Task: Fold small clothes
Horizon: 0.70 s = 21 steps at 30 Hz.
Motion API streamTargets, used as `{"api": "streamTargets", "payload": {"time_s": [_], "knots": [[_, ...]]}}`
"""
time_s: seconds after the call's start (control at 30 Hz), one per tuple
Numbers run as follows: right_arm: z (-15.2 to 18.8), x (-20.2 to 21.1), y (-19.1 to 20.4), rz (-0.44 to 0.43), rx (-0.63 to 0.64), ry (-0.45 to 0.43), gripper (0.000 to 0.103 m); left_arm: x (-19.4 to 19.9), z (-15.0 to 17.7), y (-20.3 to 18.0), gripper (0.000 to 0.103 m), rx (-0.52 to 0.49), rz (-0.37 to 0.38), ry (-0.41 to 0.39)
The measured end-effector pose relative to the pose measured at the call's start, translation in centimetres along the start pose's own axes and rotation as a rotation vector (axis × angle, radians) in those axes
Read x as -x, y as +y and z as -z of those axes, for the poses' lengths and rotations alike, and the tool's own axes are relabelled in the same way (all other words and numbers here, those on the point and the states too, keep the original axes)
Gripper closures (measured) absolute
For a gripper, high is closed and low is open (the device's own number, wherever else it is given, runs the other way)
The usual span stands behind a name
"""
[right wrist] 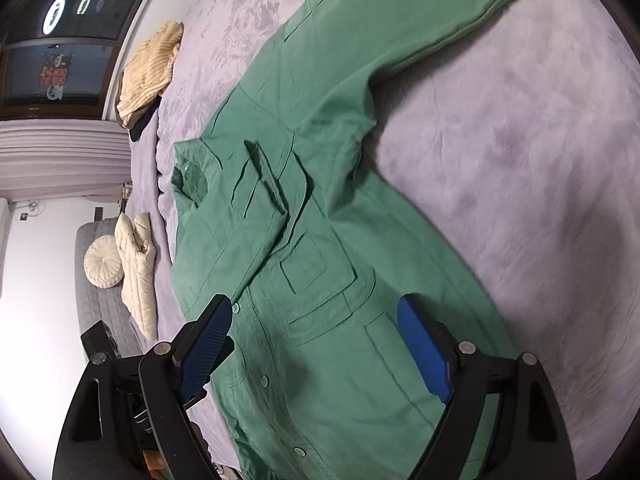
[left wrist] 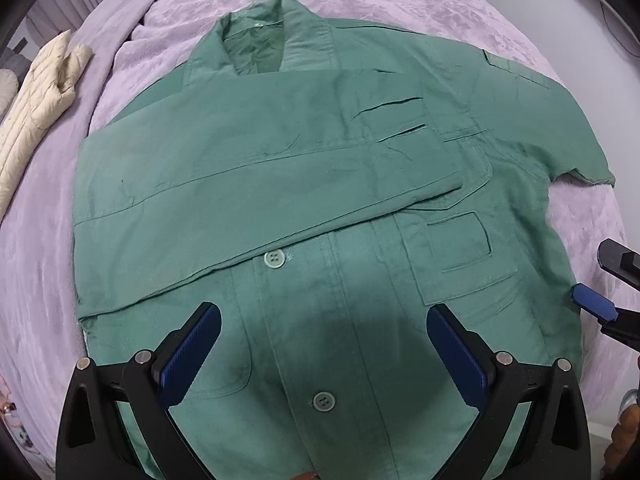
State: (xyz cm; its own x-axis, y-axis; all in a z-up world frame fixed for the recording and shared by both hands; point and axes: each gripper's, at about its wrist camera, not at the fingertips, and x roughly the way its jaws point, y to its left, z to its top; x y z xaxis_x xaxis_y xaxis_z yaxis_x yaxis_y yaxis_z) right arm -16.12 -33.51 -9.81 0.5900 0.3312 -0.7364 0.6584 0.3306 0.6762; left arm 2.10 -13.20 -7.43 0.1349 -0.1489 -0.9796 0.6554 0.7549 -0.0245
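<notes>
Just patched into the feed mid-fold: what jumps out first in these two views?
A green button-up shirt dominates, spread front-up on the lilac bedspread. One sleeve is already folded across the chest, while the other sleeve lies stretched out over the bed. Both the left gripper and right gripper hover open above the lower front, holding nothing; cream quilted garments lie at the bed's edge.

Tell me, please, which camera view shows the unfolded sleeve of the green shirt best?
The right wrist view: the unfolded sleeve stretches across the lilac bedspread almost to its cuff. The left wrist view shows only its bunched upper part at the green shirt's right edge; the rest runs out of sight.
</notes>
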Motion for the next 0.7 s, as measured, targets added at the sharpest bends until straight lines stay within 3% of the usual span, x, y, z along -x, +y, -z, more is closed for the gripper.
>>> {"api": "streamTargets", "payload": {"time_s": [0.23,0.7], "knots": [[-3.8,2.7,-3.0,0.019,-0.029,-0.060,0.016,-1.2,-2.1,-2.3,0.000,-0.009,0.030,0.017],[-16.5,10.1,-14.7,-0.006,-0.292,-0.381,0.016,-3.5,-7.1,-9.0,0.000,-0.037,0.067,-0.001]]}}
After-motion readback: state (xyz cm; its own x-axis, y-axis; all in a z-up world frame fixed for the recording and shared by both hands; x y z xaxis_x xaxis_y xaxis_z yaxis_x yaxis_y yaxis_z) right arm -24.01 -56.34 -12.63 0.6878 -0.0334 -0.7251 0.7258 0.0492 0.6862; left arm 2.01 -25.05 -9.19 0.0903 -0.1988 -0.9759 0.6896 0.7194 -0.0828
